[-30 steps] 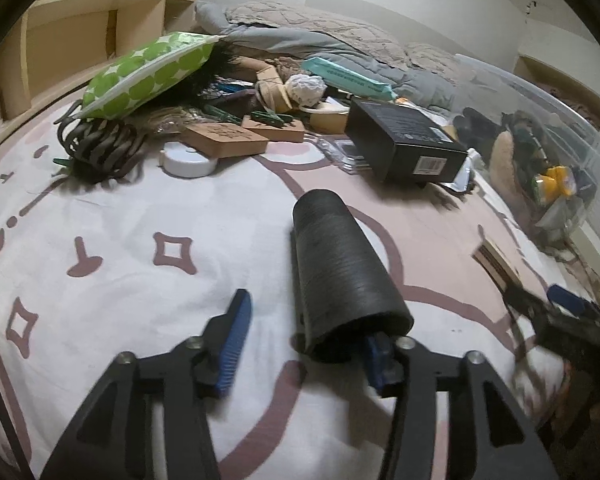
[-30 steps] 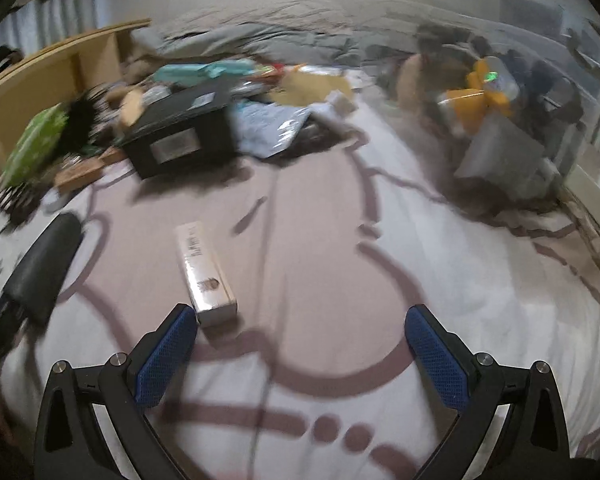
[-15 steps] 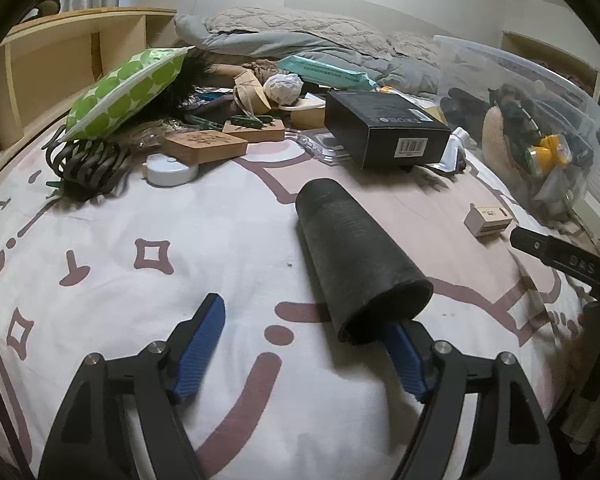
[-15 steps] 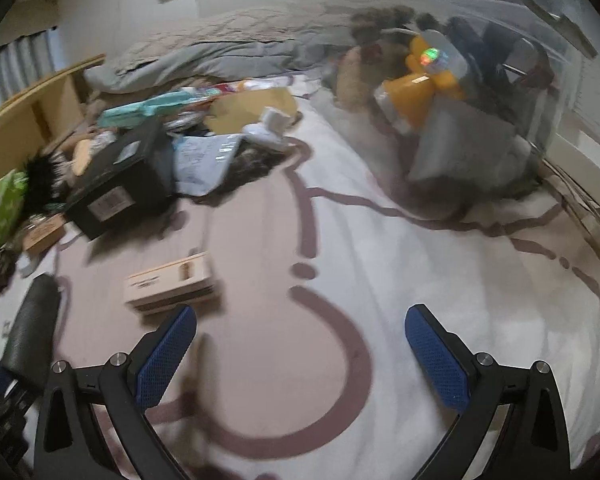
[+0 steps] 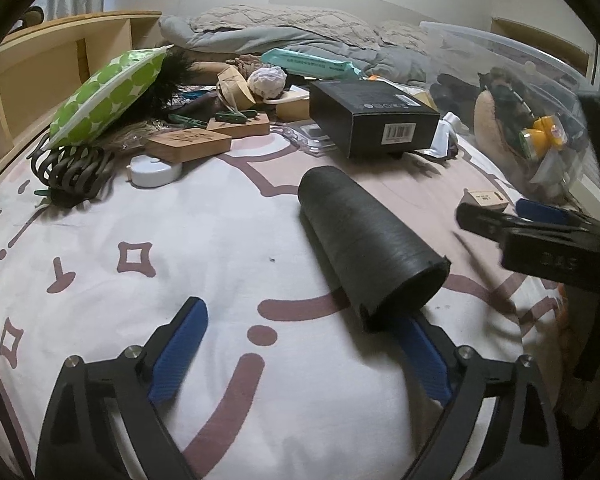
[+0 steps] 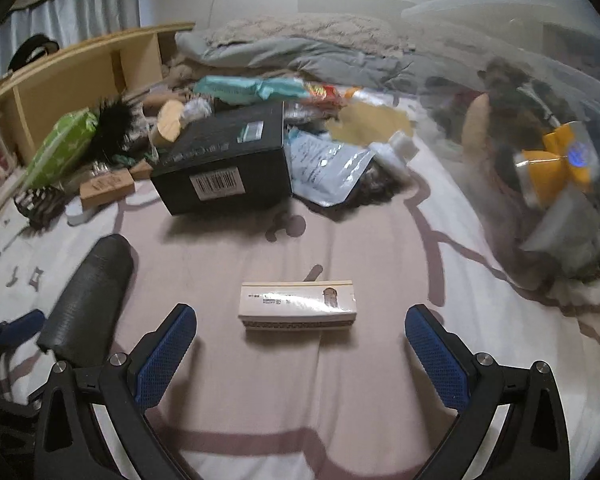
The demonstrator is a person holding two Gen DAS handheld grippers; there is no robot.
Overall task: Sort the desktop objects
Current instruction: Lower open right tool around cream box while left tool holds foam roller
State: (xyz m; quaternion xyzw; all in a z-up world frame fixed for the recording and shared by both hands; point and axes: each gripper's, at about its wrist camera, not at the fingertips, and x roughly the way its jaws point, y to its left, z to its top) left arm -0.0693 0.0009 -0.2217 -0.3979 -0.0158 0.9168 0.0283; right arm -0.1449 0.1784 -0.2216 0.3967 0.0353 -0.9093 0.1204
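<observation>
Patterned bedspread (image 5: pixel 100 208), left tongs (image 5: pixel 300 344) just spreading wide off black cylinder (image 5: pixel 364 240), right tongs (image 6: pixel 300 344) spread before small box (image 6: pixel 298 306)

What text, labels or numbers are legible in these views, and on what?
"DAS": on the right hand-held gripper, seen from the left wrist view; partly blurred, so uncertain.
Barcode label: on the black box; digits too small to read.
White print on the black box's top: too small to read.
Label print on the small box: blurred, unreadable.
Engraving on the wooden block: unreadable.
Print on the teal pack: unreadable.
</observation>
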